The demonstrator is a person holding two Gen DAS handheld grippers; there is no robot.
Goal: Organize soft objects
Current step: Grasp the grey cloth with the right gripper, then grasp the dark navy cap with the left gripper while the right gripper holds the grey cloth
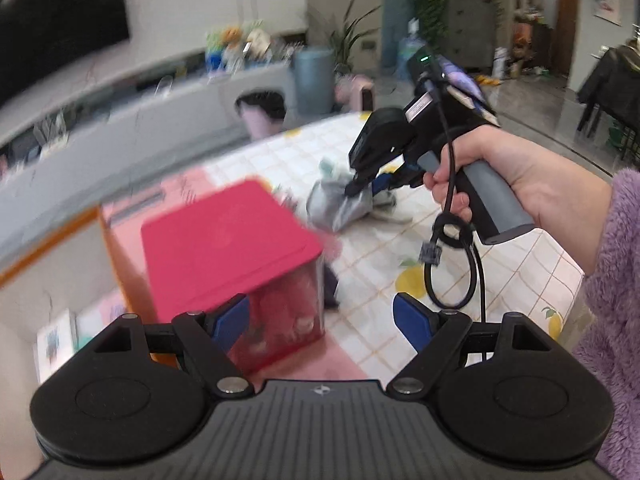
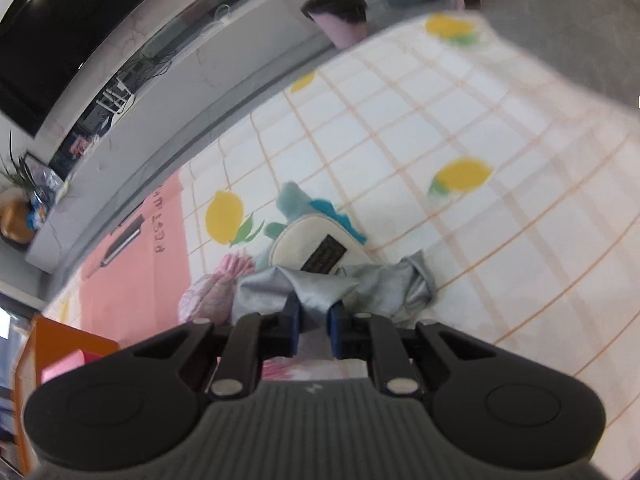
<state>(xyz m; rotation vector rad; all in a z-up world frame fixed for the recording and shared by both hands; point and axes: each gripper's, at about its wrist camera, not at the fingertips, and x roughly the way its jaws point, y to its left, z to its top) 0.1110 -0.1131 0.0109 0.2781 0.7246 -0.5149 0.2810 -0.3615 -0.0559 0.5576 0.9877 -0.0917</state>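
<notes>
A crumpled silver-grey cloth (image 2: 344,288) lies on the lemon-print tablecloth (image 2: 460,128), and my right gripper (image 2: 313,320) is shut on a fold of it. Behind the cloth sit a cream pouch with a dark label (image 2: 308,248), a teal plush (image 2: 296,200) and a pink frilly item (image 2: 216,292). In the left wrist view the right gripper (image 1: 362,182), held by a hand in a purple fleece sleeve, presses into the grey cloth (image 1: 340,208). My left gripper (image 1: 320,316) stands open with nothing between its blue pads, just above a box with a red lid (image 1: 224,236).
The red-lidded box has clear walls with pink items inside. An orange table edge (image 1: 112,240) runs at the left. A long grey bench (image 2: 192,80) lies behind the table. A black cable loop (image 1: 452,264) hangs from the right gripper's handle.
</notes>
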